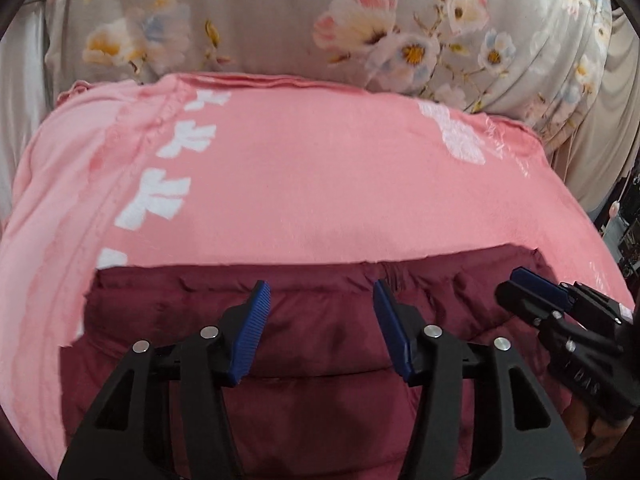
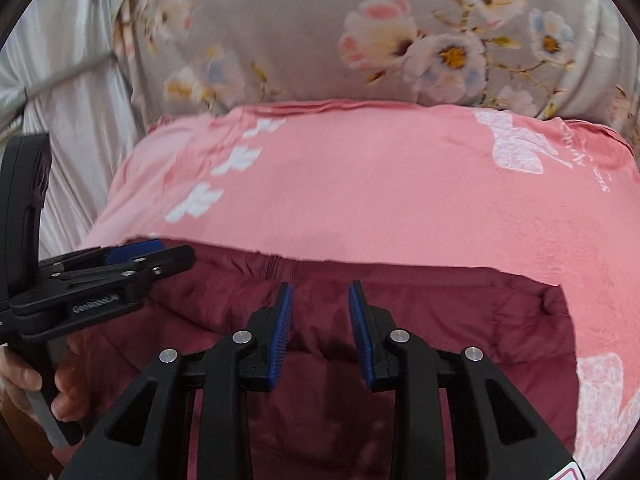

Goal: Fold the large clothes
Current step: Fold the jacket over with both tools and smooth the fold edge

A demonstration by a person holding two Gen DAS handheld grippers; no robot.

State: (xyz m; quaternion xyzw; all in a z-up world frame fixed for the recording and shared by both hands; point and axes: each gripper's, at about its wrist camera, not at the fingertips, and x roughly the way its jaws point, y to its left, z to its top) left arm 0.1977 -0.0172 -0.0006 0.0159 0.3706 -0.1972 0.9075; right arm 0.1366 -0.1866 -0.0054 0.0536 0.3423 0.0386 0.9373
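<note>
A dark red quilted garment (image 1: 320, 340) lies folded on a pink cloth (image 1: 312, 184) with white prints; it also shows in the right wrist view (image 2: 420, 312). My left gripper (image 1: 320, 292) is open and empty, hovering just above the garment near its far edge. My right gripper (image 2: 320, 294) is open and empty, above the same garment. The right gripper shows at the right in the left wrist view (image 1: 532, 284). The left gripper shows at the left in the right wrist view (image 2: 160, 254), held by a hand (image 2: 60, 384).
A grey floral bedsheet (image 1: 280, 20) lies beyond the pink cloth (image 2: 380, 184). Pale curtain-like fabric (image 2: 68, 92) hangs at the left. Dark clutter (image 1: 624, 216) sits at the far right edge.
</note>
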